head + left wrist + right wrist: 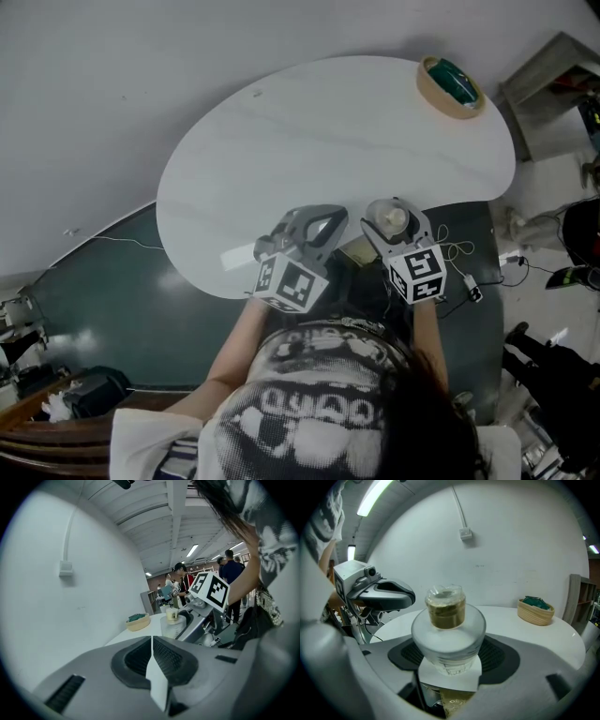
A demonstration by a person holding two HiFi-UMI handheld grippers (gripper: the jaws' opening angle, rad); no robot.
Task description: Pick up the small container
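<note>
The right gripper [449, 665] has its jaws partway open, closed against the sides of the small container [446, 620]. This is a clear, rounded jar with a narrower upper part that holds something tan. The jar stands upright between the two dark ribbed pads, which press on its curved lower wall. Whether its base rests on anything or hangs free cannot be told from these views.

Just beside it, on the person's left, the left gripper [152, 663] has its jaws fully together with nothing between them. Its tip points across toward the right gripper and the jar.

Both grippers sit over the near rim of a white oval table [309, 122], close to the person's body. Far beyond the right gripper, near the opposite rim, stands a shallow woven basket [450, 86] with something green inside. The tabletop between the grippers and the basket holds nothing else. Past the near rim, below the grippers, is dark floor with cables.

The likely risks:
- The pads grip a smooth, bulging wall, so the jar may slide down or twist out if the squeeze eases or the gripper tilts.
- If the narrower upper part is a separate piece, tilting could tip it off.
- A dropped jar here could miss the table and hit the floor.
- The left gripper is near enough to bump the jar.
</note>
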